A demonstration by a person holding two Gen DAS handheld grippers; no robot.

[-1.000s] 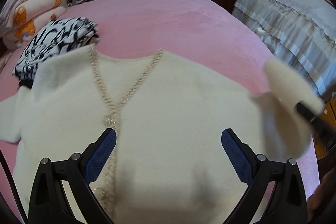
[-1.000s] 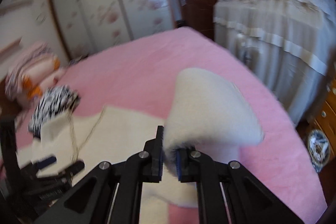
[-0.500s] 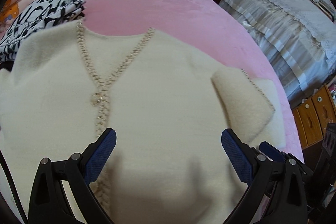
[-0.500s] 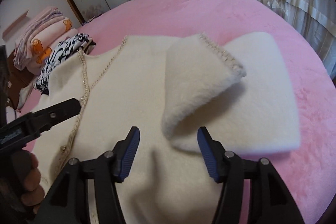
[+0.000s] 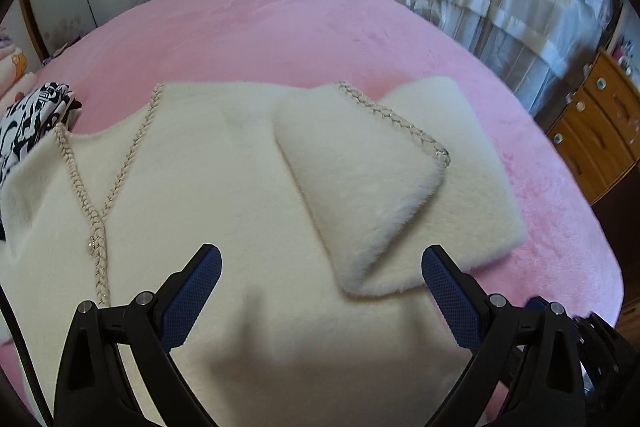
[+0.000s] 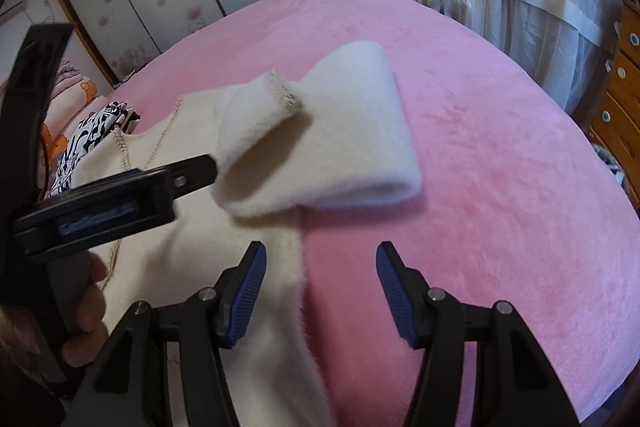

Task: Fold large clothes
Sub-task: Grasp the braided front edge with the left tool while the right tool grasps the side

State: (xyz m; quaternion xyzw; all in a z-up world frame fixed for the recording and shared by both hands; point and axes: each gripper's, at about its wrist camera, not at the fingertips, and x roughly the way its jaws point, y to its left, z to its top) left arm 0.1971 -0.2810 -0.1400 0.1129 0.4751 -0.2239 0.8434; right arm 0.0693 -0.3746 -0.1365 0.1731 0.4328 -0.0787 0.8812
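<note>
Cream cardigan (image 5: 224,187) collar only left view; hand (image 6: 86,311) only right; both hand-held grippers (image 5: 320,299) (image 6: 320,291) apart, empty

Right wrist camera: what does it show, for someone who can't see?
A fluffy cream cardigan lies on a pink bed, one sleeve folded back over itself. The right hand-held gripper hovers open over the cardigan's edge.
</note>
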